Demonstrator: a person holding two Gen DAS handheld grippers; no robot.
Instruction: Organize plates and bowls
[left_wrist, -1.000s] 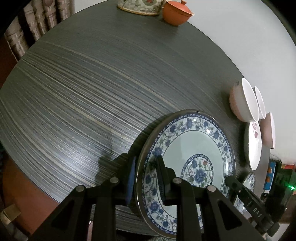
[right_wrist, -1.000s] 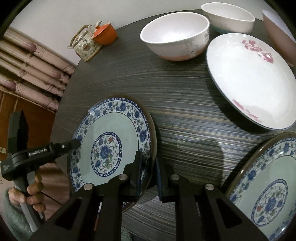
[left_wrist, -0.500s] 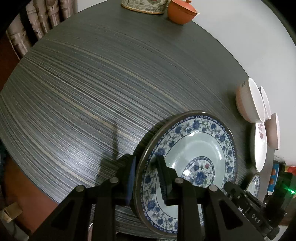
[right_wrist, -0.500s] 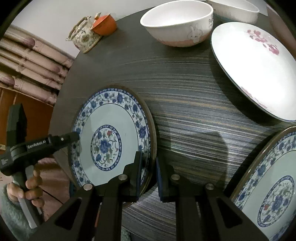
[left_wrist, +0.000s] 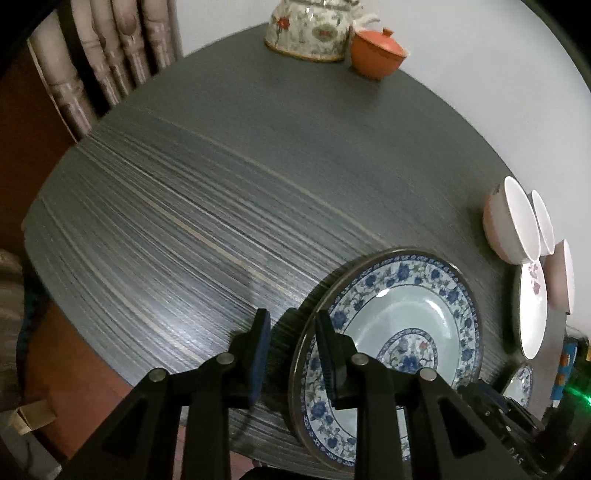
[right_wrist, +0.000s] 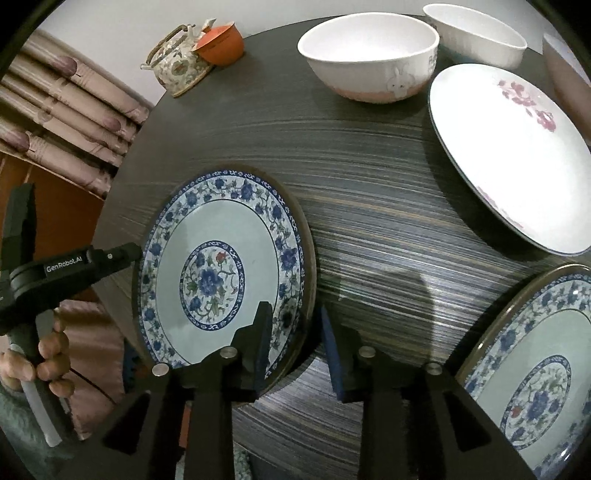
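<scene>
Two black claws, left claw (left_wrist: 291, 354) and right claw (right_wrist: 293, 339), have angular fingers with silver screws and blue pads. White "GenRobot.AI" lettering marks one. A fuzzy grey-green sleeve (right_wrist: 14, 417) shows.

Glossy glazed plate (right_wrist: 225, 273) on matt wood-grain table (right_wrist: 369, 192).

You are looking at a blue-and-white floral plate (right_wrist: 225, 273) lying flat near the table's near left edge. A second plate of the same pattern (right_wrist: 532, 373) is sitting at the near right. Farther right, a white plate with pink blossoms (right_wrist: 509, 155) is lying flat. Beyond it, a white bowl with a pink base and rabbit (right_wrist: 369, 59) is standing upright, another white bowl (right_wrist: 476, 33) just behind it.
</scene>
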